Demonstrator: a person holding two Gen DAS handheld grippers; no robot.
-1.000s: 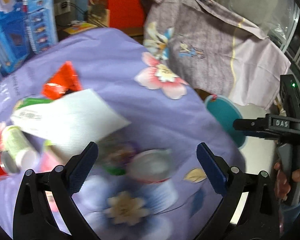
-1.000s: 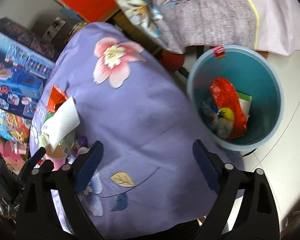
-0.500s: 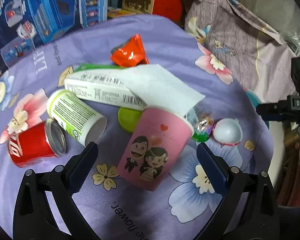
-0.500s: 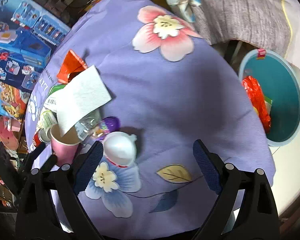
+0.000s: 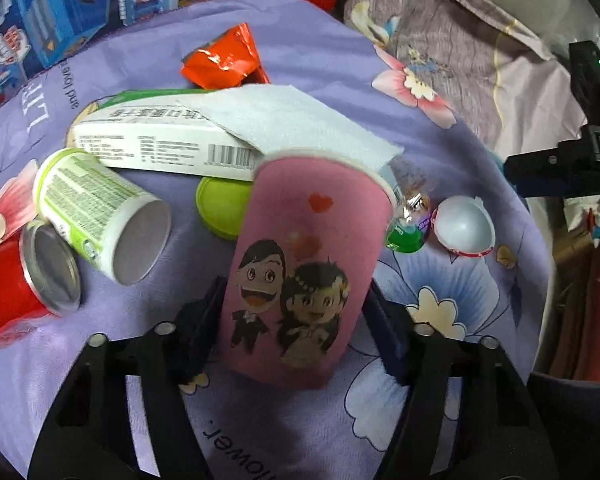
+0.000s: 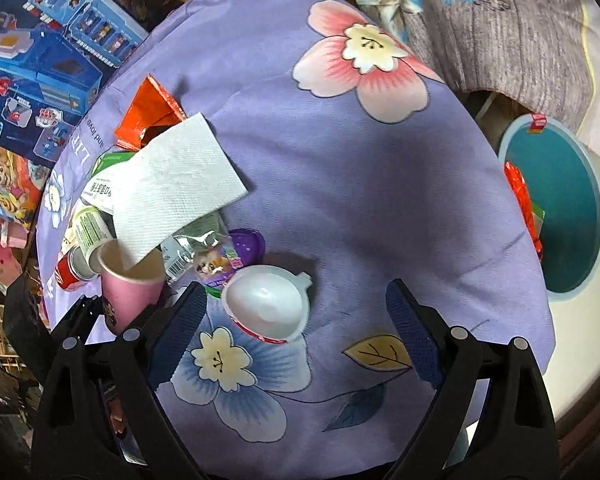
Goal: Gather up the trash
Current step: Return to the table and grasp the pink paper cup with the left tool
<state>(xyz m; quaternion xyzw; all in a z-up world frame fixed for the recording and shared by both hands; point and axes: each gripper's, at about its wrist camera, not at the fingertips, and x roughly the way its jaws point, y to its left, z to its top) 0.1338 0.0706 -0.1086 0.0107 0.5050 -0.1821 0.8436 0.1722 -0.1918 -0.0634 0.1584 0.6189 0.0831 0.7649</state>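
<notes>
Across the round table I see a purple floral cloth (image 6: 380, 184), with blue toy boxes (image 6: 40, 60) behind it and a grey garment (image 6: 512, 28) draped beyond. Off the table's edge a teal bin (image 6: 572, 216) already has a red wrapper in it. I have my right gripper (image 6: 296, 320) tilted steeply down with its jaws spread wide over a white half-shell (image 6: 268, 304), touching nothing. My left gripper (image 5: 296, 320) also points down; its jaws have just been closing and now straddle the pink cup (image 5: 300, 272). I cannot tell whether the pads press it yet. That cup stands upright with a cartoon couple on its side and a tissue (image 5: 292, 120) draped over its rim. Beside it lie a white carton (image 5: 156, 140), a green tube (image 5: 96, 212), a red can (image 5: 24, 292), a green lid (image 5: 220, 208) and an orange wrapper (image 5: 224, 60).
</notes>
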